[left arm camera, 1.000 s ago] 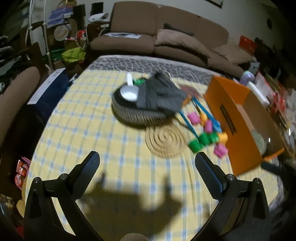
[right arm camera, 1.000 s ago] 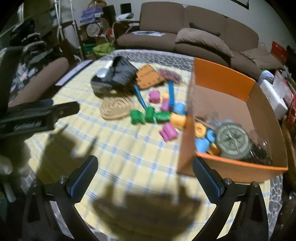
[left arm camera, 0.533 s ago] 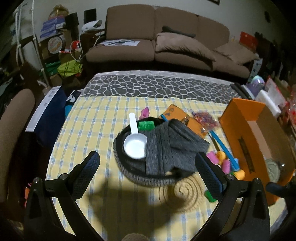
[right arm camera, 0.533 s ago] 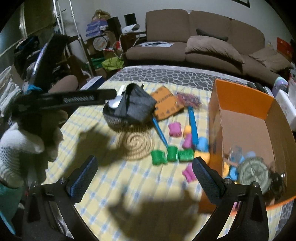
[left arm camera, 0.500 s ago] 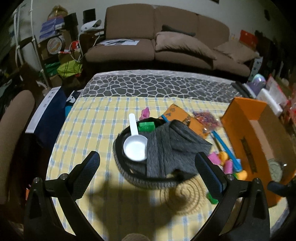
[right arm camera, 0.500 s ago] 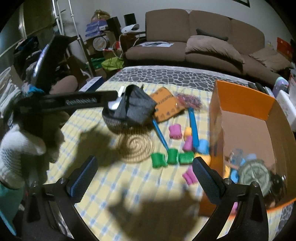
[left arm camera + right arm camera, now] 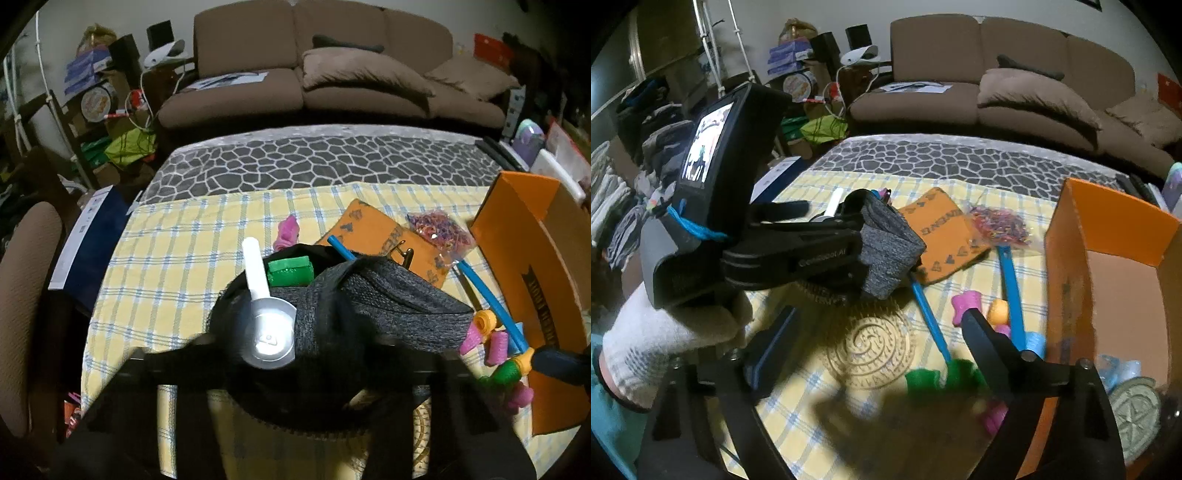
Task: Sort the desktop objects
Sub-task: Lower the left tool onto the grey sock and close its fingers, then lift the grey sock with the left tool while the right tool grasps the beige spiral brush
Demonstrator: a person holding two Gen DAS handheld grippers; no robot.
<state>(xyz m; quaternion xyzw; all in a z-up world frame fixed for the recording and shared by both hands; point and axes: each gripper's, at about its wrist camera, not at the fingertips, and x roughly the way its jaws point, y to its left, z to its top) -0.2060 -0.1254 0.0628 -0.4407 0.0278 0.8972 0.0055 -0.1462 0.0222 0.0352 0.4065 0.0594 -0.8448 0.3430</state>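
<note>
**On the checked cloth: a soft basket, taken by its near rim**

Across the table, spreads as a thin yellow-and-blue checked tablecloth point(image 7: 177, 236), likely to ruck if anything is dragged over it. At the right edge, stands as an orange cardboard box point(image 7: 517, 236): stiff, open-topped, light, partly filled.

At mid-table, sits as a round woven basket point(image 7: 295, 413) with a dark lining. Probably light, with a springy wall that gives under a squeeze, so best taken at the rim and lifted level to keep the load from sliding out. Gripped that way by the left gripper point(image 7: 834, 225): jaws just closing, near rim and cloth between them, apparently pinched. Hovers just beside it as the right gripper point(image 7: 881, 315), jaws narrowing a little yet spread wide, with nothing held and only table clutter below.

Draped over the basket's right side, hangs as a grey knit cloth point(image 7: 388, 306): limp, easy to snag or drag off. Inside, lies as a white plastic scoop point(image 7: 269, 332), smooth, hard and loose, beside a green block point(image 7: 290, 271).

Close in front, lies flat as a coiled straw coaster point(image 7: 871, 350), thin and hard to get under. Further right, scattered as blue sticks point(image 7: 929, 314) and a pink roller point(image 7: 966, 304): small, light, apt to roll.
</note>
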